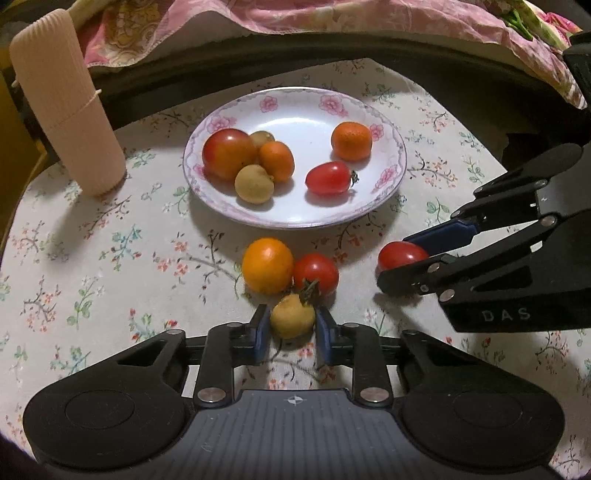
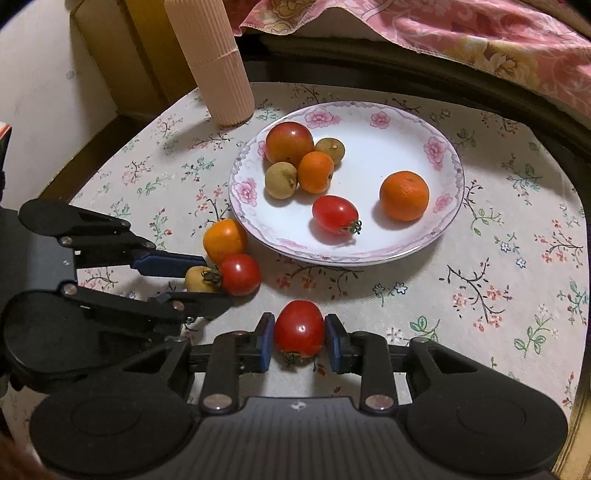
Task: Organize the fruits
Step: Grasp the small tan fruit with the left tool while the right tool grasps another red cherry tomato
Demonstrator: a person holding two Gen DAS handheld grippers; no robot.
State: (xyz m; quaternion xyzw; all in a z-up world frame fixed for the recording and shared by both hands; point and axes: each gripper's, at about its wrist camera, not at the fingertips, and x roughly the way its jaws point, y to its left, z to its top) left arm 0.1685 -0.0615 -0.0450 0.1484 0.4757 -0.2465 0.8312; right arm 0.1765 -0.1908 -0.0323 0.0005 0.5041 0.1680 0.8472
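A white flowered plate (image 1: 391,177) (image 2: 447,221) holds several fruits: a big tomato, two oranges, two brown longans and a red cherry tomato (image 1: 328,178) (image 2: 335,214). My left gripper (image 1: 291,325) (image 2: 207,284) is closed around a yellow-brown longan (image 1: 291,314) (image 2: 197,279) on the table. An orange (image 1: 267,265) (image 2: 224,240) and a red tomato (image 1: 316,272) (image 2: 240,274) lie just beyond it. My right gripper (image 2: 300,334) (image 1: 397,258) is shut on a red tomato (image 2: 299,328) (image 1: 400,254) at table level.
A tall ribbed peach cylinder (image 1: 66,107) (image 2: 214,62) stands at the table's far left. Pink floral fabric (image 1: 332,22) (image 2: 461,33) lies beyond the table's dark far edge. The floral tablecloth (image 1: 110,258) (image 2: 498,295) covers the table.
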